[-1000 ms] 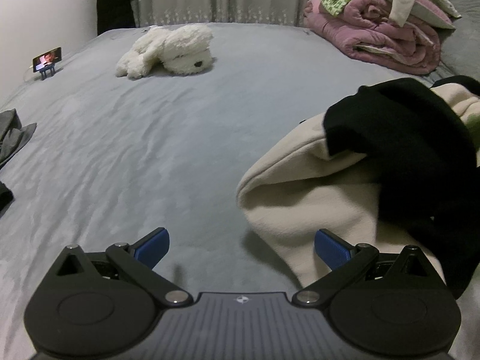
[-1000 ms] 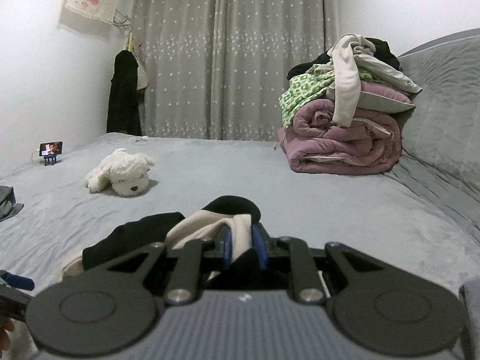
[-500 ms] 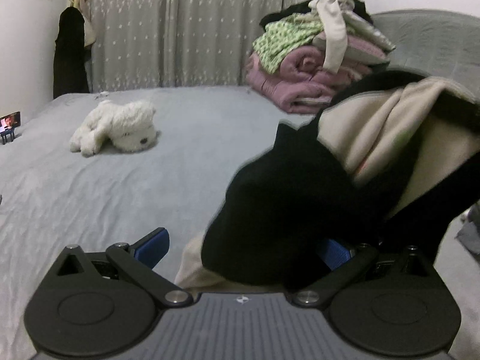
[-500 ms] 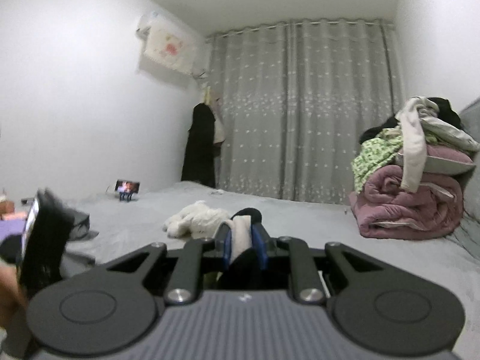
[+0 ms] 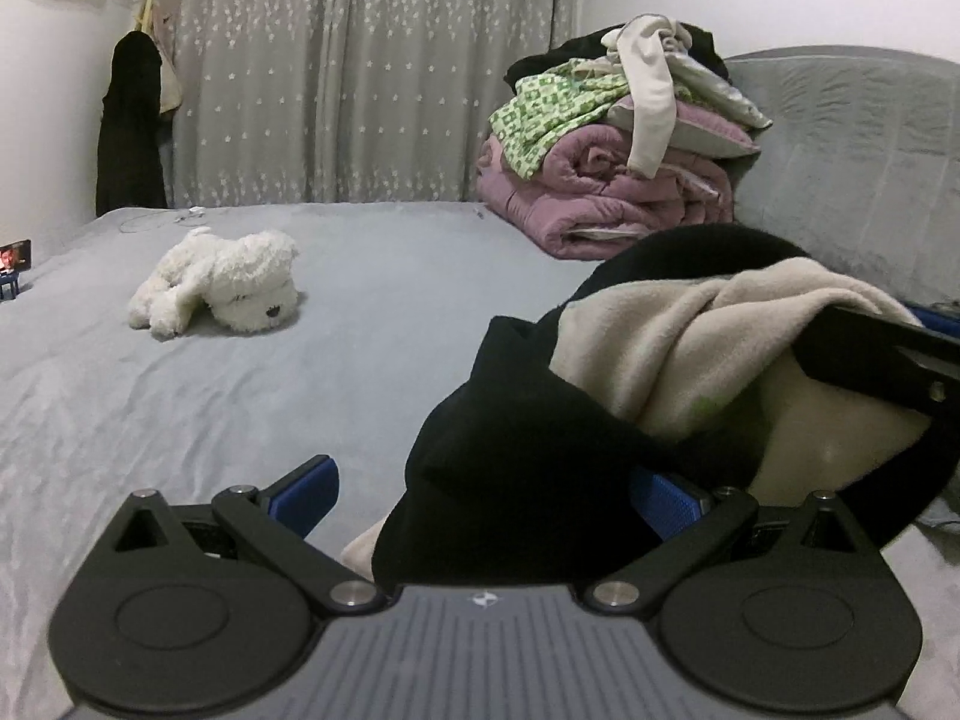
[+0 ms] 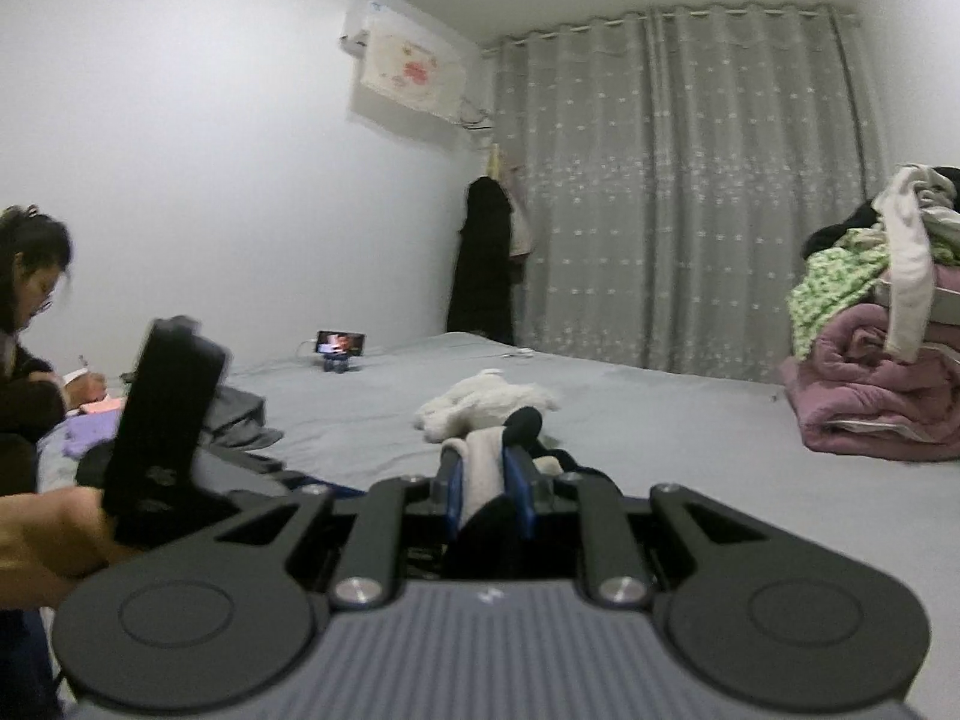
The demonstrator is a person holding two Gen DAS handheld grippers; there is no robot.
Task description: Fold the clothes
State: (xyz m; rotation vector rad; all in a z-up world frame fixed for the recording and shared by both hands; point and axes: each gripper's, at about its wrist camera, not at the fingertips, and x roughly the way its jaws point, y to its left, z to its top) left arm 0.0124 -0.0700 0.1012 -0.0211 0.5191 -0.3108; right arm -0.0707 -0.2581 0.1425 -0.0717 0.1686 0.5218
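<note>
Bed [image 5: 252, 396]: grey cover, plush dog [image 5: 222, 282] at 10 o'clock, quilt pile [image 5: 618, 180] at 1 o'clock. Curtain [image 6: 678, 180] behind; phone [image 6: 340, 343] near wall. Garment [image 5: 600, 408], black and cream, lifted at 3 o'clock: right gripper [image 6: 487, 483] clamped on it; left gripper [image 5: 480, 486] spread apart.

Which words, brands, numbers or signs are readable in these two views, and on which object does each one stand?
No text can be read.
Left tool: a small white emblem on its body, no letters.
Right tool: a small white mark, blurred.
Air conditioner cover: a pink print, no legible words.
Phone: screen lit, too small to read.
</note>
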